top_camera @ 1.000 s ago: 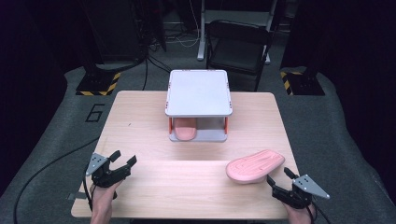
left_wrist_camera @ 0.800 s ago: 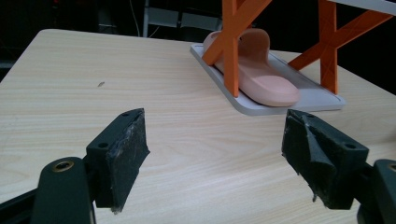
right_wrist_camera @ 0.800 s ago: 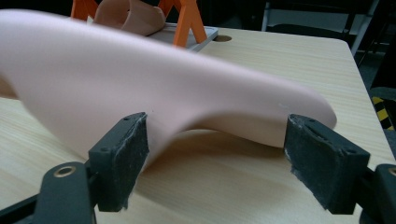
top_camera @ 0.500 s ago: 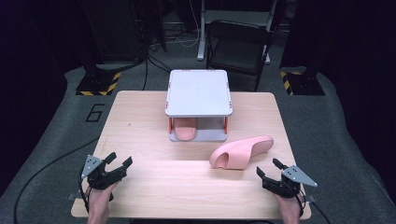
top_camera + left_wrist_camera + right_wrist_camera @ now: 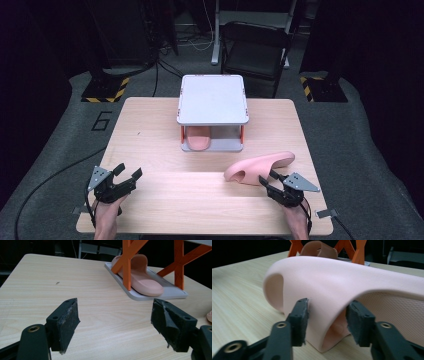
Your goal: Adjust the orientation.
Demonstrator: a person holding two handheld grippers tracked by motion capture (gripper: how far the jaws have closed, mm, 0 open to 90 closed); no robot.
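In the right gripper view, fingers (image 5: 299, 317) pinch the pink slipper (image 5: 352, 282).

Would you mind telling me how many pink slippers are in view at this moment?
2. One slipper lies on the lower shelf of the small rack; the other slipper sits on the table with the right gripper at its strap.

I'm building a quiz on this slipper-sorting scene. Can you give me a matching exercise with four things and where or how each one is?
Things:
1. loose pink slipper
2. second pink slipper
3. left gripper
4. right gripper

States:
A. jaws wide apart over bare tabletop
B. lying on the rack's bottom tray
C. jaws on either side of a slipper's strap
D. on the table, right of the rack

Pairs: 1-D, 2-B, 3-A, 4-C
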